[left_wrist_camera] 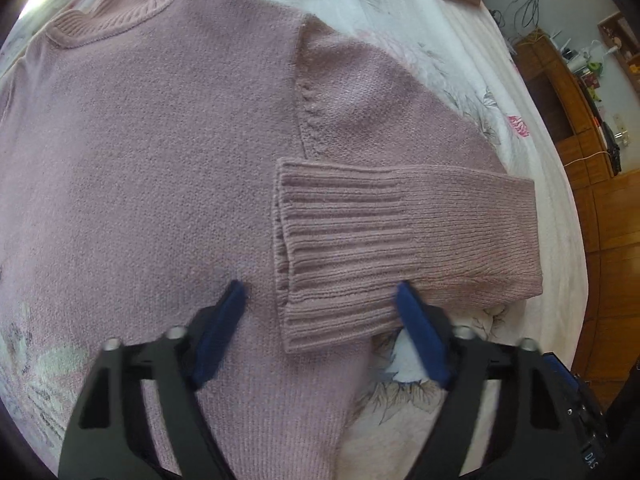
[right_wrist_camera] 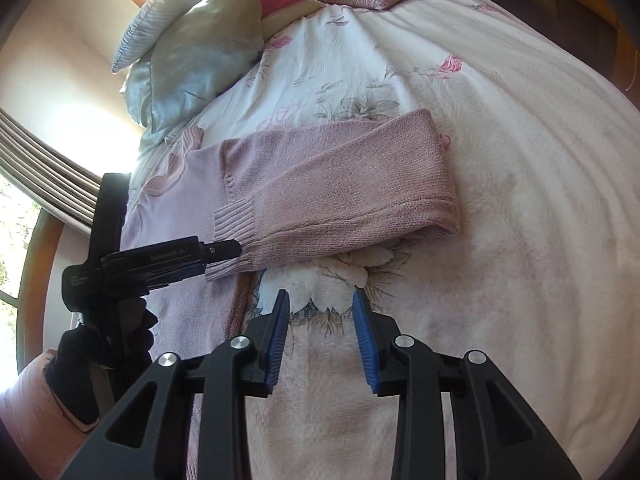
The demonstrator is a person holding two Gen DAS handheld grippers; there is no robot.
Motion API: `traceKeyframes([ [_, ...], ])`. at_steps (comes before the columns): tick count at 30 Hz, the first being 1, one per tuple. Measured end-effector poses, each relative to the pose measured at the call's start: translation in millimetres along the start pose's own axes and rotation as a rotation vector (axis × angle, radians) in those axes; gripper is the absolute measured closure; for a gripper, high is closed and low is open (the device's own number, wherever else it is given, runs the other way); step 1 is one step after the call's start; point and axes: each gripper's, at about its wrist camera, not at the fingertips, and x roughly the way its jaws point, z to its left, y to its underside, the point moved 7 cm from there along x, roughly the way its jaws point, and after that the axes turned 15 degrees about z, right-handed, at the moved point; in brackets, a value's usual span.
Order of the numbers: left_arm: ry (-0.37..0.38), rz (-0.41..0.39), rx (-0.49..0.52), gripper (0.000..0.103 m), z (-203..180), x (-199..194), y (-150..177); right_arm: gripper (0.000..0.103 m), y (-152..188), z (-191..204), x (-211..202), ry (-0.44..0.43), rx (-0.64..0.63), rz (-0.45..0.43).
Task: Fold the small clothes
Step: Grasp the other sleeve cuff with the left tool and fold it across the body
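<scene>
Both wrist cameras look down closely, sharing the sweater (left_wrist_camera: 160,160) sleeve (right_wrist_camera: 340,184).

Sweater (left_wrist_camera: 160,152) flat on bedspread (right_wrist_camera: 520,200). Sleeve (right_wrist_camera: 360,184) folded back on itself, cuff (left_wrist_camera: 332,256) on sweater body beside shoulder seam. Left gripper (left_wrist_camera: 320,296) over cuff edge, jaws apart, one finger each side. Right gripper (right_wrist_camera: 320,300) over bedspread, right of sweater, before sleeve, jaws apart. Pillows (right_wrist_camera: 192,48) behind collar (left_wrist_camera: 112,20), at bed head.
</scene>
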Motion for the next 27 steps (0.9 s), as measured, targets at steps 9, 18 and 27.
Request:
traceKeyframes([
  [9,0.09,-0.18,-0.014,0.098,8,-63,-1,0.067,-4,3,-6,0.0,0.017,-0.023],
  [18,0.053,-0.359,-0.072,0.098,81,-151,1,0.066,-18,30,-2,-0.01,-0.028,-0.023],
  [27,-0.053,-0.439,-0.189,0.098,193,-210,0,0.066,-54,81,26,-0.068,-0.08,-0.005],
])
